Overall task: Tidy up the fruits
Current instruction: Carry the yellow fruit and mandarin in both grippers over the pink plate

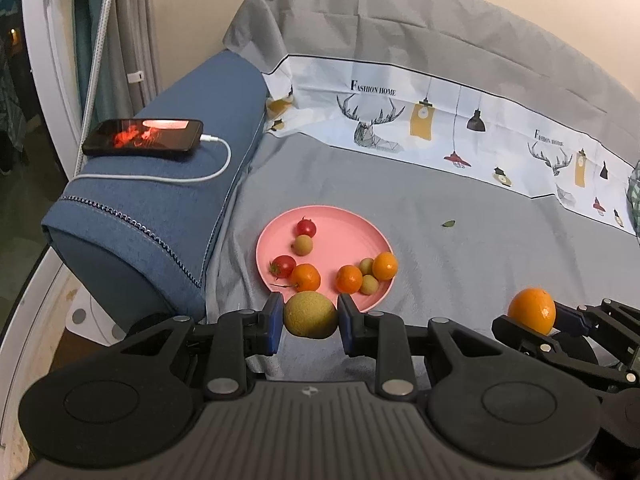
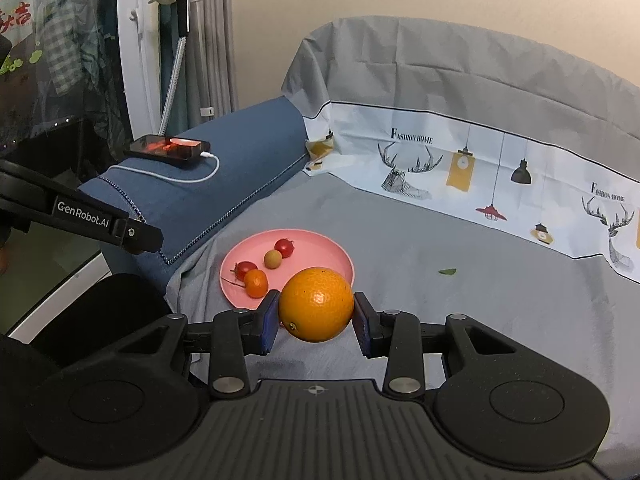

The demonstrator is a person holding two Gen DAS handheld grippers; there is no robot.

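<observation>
A pink plate (image 1: 340,228) lies on the grey sheet and holds several small fruits: red cherry tomatoes (image 1: 306,227), small oranges (image 1: 306,277) and tan longans (image 1: 303,245). My left gripper (image 1: 310,316) is shut on a yellow-green round fruit (image 1: 311,315), just in front of the plate's near rim. My right gripper (image 2: 316,312) is shut on a large orange (image 2: 316,304), held in front of the plate (image 2: 320,246); it also shows at the right of the left wrist view (image 1: 532,311).
A blue armrest (image 1: 168,184) stands left of the plate with a phone (image 1: 144,136) and white charging cable on it. A small green leaf (image 1: 449,223) lies on the sheet to the right. A printed cloth band (image 1: 440,128) runs along the backrest.
</observation>
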